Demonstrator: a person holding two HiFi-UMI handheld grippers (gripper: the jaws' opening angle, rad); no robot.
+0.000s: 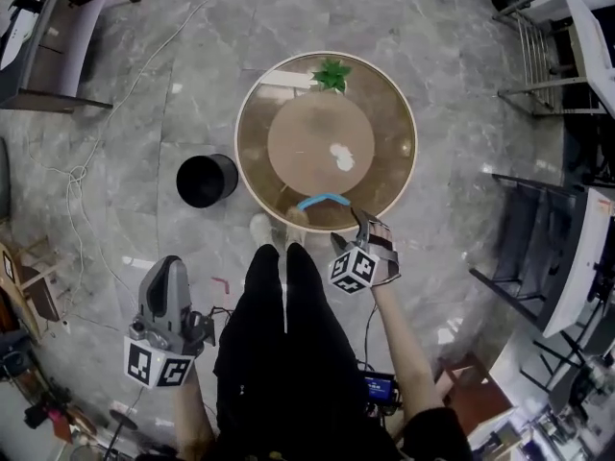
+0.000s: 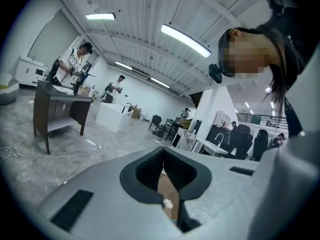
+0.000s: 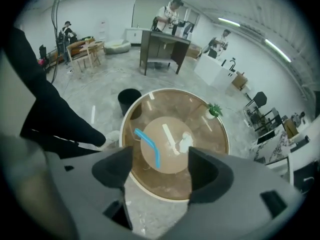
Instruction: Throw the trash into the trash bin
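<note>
A crumpled white paper (image 1: 341, 155) lies on the round glass table (image 1: 394, 176), and a bent blue strip (image 1: 322, 201) lies near the table's front edge. The black trash bin (image 1: 206, 180) stands on the floor left of the table. My right gripper (image 1: 370, 227) hangs over the front rim, pointing down, open with nothing between its fingers. In the right gripper view the blue strip (image 3: 148, 145), a white strip (image 3: 169, 135) and the paper (image 3: 185, 143) show beyond the open right gripper (image 3: 160, 166). My left gripper (image 1: 171, 265) is low at the left, shut and empty; the left gripper (image 2: 161, 156) looks across the room.
A small green plant (image 1: 332, 73) stands at the table's far rim. The person's black-clad legs (image 1: 283, 325) are between the grippers. A dark desk (image 1: 58, 36) is far left, chairs (image 1: 548, 248) are at the right, and a cable (image 1: 82, 171) runs over the marble floor.
</note>
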